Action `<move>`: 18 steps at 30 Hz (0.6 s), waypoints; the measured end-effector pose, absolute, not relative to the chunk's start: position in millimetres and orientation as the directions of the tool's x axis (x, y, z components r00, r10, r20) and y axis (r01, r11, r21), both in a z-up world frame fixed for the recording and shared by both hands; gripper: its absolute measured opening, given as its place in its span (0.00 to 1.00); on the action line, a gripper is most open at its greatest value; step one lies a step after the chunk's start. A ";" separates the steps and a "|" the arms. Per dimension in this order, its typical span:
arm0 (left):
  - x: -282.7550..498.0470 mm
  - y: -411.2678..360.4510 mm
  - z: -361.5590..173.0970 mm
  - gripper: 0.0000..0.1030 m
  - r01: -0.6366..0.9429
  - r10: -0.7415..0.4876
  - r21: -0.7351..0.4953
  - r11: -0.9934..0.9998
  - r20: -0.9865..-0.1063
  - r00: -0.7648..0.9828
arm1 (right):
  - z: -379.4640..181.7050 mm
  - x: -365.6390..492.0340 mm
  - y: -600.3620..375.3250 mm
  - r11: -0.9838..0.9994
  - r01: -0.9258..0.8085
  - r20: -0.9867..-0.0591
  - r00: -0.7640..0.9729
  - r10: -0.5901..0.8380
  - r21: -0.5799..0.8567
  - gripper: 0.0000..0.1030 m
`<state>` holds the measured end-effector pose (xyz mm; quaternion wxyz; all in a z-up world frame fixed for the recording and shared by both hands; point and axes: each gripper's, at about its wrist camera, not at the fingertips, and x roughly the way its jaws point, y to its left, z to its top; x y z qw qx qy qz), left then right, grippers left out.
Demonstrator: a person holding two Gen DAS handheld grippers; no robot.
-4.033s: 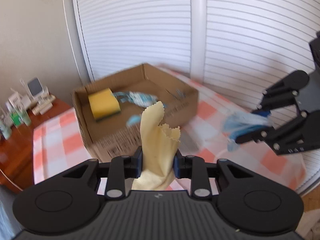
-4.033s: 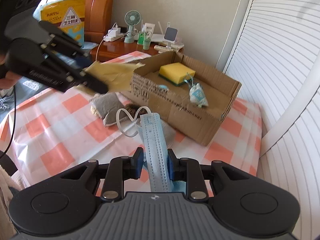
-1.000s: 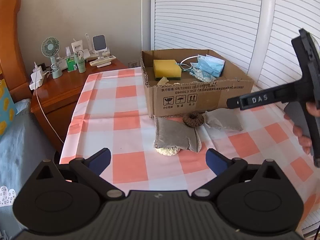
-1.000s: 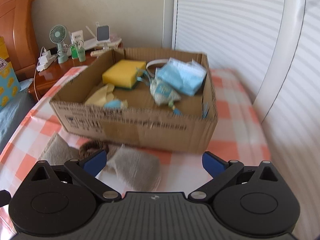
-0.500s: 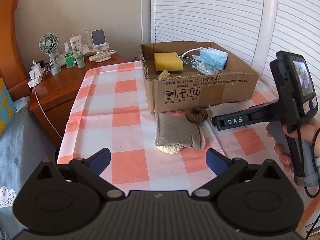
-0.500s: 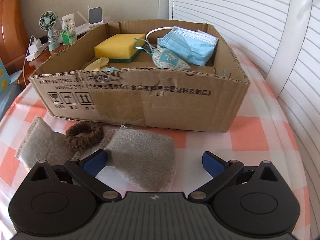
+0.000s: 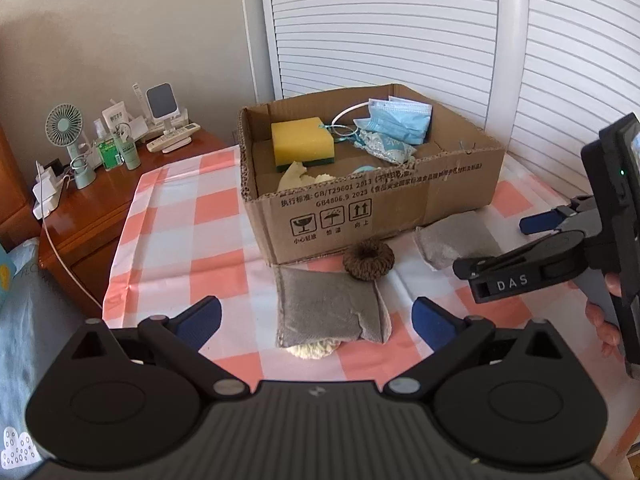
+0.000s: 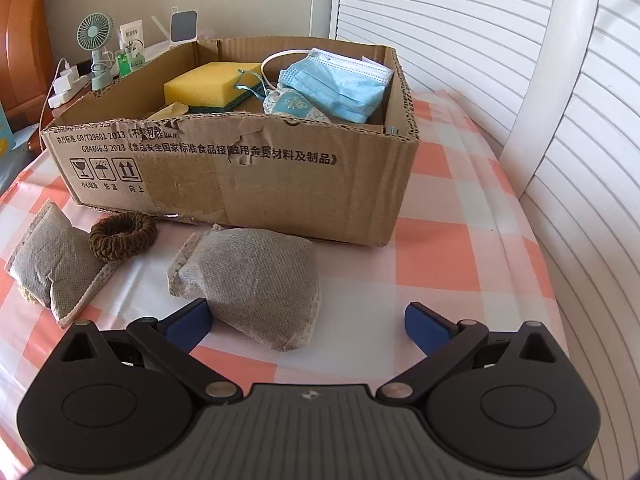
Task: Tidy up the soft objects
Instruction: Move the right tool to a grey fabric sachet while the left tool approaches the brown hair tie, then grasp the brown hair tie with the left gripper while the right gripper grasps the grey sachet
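Both hand-held grippers, left (image 7: 316, 320) and right (image 8: 308, 322), jaws spread wide.

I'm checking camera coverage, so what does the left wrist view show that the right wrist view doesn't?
Only the left: the right tongs from outside, a hand, and a cream piece under the left pouch. Only the right: its own open tongs around the right pouch. Both: box, sponge, mask, scrunchie.
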<state>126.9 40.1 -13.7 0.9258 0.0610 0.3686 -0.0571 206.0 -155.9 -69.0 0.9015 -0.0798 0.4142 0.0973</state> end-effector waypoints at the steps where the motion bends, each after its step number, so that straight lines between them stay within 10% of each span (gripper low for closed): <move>1: 130.7 37.5 -13.4 0.98 0.158 -0.063 0.076 0.985 -0.687 0.724 | -69.5 204.5 -156.9 0.967 -0.245 -0.757 0.643 0.114 -0.063 1.00; 10: 165.0 11.7 -21.3 0.94 0.242 -0.102 0.123 0.963 -0.663 0.742 | -70.6 201.7 -160.2 0.957 -0.282 -0.742 0.655 0.144 -0.062 1.00; 18: 194.1 2.7 -37.3 0.67 0.271 -0.141 0.079 0.959 -0.699 0.701 | -71.2 200.3 -162.1 0.953 -0.296 -0.735 0.660 0.158 -0.061 1.00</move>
